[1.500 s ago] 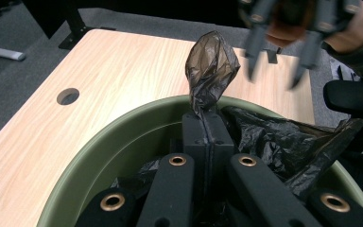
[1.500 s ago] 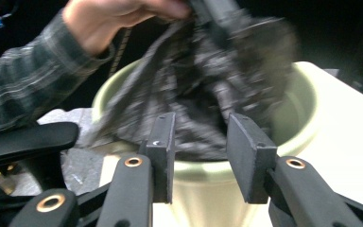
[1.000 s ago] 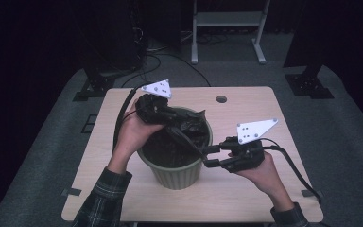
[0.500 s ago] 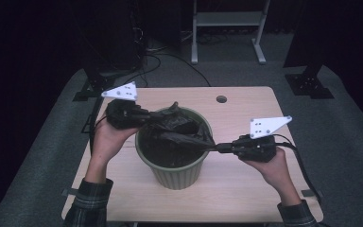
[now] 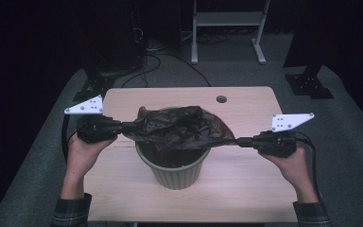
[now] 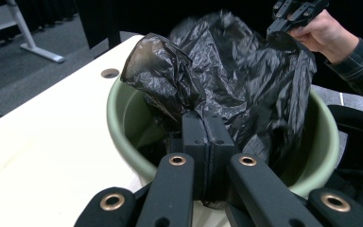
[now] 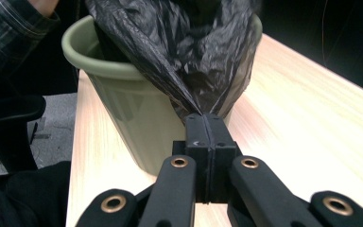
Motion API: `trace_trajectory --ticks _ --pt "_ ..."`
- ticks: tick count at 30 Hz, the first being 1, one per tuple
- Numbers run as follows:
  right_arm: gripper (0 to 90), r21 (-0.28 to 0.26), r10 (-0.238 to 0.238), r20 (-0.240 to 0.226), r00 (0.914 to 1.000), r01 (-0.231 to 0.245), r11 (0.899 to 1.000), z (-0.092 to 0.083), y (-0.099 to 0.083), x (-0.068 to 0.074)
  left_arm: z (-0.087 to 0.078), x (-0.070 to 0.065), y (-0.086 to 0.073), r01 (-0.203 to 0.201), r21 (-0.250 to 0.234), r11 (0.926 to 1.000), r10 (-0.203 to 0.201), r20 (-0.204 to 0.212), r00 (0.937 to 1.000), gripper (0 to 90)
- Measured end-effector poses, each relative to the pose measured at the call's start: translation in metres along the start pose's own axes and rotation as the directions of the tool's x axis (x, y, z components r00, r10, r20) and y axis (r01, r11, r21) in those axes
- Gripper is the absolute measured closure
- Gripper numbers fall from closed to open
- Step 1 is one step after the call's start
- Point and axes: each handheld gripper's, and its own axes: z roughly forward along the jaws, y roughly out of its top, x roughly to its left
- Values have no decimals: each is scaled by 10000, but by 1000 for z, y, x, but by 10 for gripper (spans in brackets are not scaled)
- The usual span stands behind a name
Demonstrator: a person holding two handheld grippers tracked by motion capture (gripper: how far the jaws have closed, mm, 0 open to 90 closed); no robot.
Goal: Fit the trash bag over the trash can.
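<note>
Black, thin, limp and slippery, the bin bag (image 5: 179,127) hangs stretched over the green bin (image 5: 174,165) mid-surface, left claw (image 5: 128,126) and right claw (image 5: 240,141) each clenched on opposite rim edges, the sensible hold.

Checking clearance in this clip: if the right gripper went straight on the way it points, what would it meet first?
Probably the green bin's rim: the right gripper, shut on the black bag, points at it.

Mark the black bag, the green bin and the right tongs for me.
black bag (image 5: 179,127), high view, crumpled middle of the plastic.
green bin (image 5: 174,172), high view, front outer wall.
right tongs (image 7: 204,124), right gripper view, tips shut on the bag's edge.
</note>
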Motion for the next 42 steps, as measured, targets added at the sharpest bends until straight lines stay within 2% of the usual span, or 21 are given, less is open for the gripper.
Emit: trace_trajectory --ticks 5,12,18,19,20,23,28,31,32,33,36,40,41,42 --pt "896 292 256 223 9994 -263 9992 -6 -9 -5 -9 4 -13 368 -150 9992 -369 -82 9993 895" --pt "896 548 512 505 9974 -539 9970 -21 -17 -12 -13 5 -25 618 -146 9980 -621 -211 9978 896" --pt "896 1043 789 620 9950 -851 9909 -21 -31 -16 -14 8 -38 797 -252 9965 -803 -251 9965 897" --pt "884 1026 793 578 9952 -849 9911 -21 -32 -16 -13 7 -38 750 -275 9968 -755 -210 9969 897" --pt "826 918 821 522 9953 -867 9920 -22 -32 -16 -13 7 -38 688 -248 9973 -694 -235 9973 892" --pt "722 539 915 362 9951 -933 9942 -25 -25 -15 -12 5 -37 631 -279 9976 -637 -213 9977 874" --pt "681 -163 437 351 9984 -431 9989 -33 -1 -8 -11 5 -36 592 -348 9976 -599 -202 9980 863" --pt "666 -469 203 432 9989 -183 9987 -34 10 -4 -11 6 -35 591 -361 9976 -598 -177 9981 859" --pt "661 -633 88 313 9995 -68 9980 -34 15 -2 -11 6 -35 594 -368 9976 -600 -174 9980 859" --pt "651 -847 -78 312 9995 105 9964 -32 23 0 -11 6 -34 605 -362 9975 -611 -168 9980 859" --pt "641 -951 -394 47 9992 397 9947 -19 39 2 -10 7 -33 576 -382 9976 -582 -157 9982 858" --pt "636 -726 -783 -384 9962 754 9945 8 57 5 -10 8 -32 579 -404 9975 -585 -146 9982 856" --pt "630 -614 -940 -446 9946 912 9939 22 63 7 -10 8 -32 571 -415 9975 -578 -136 9982 856" --pt "630 -614 -940 -446 9946 912 9939 22 63 7 -10 9 -32 571 -427 9975 -577 -132 9982 856"
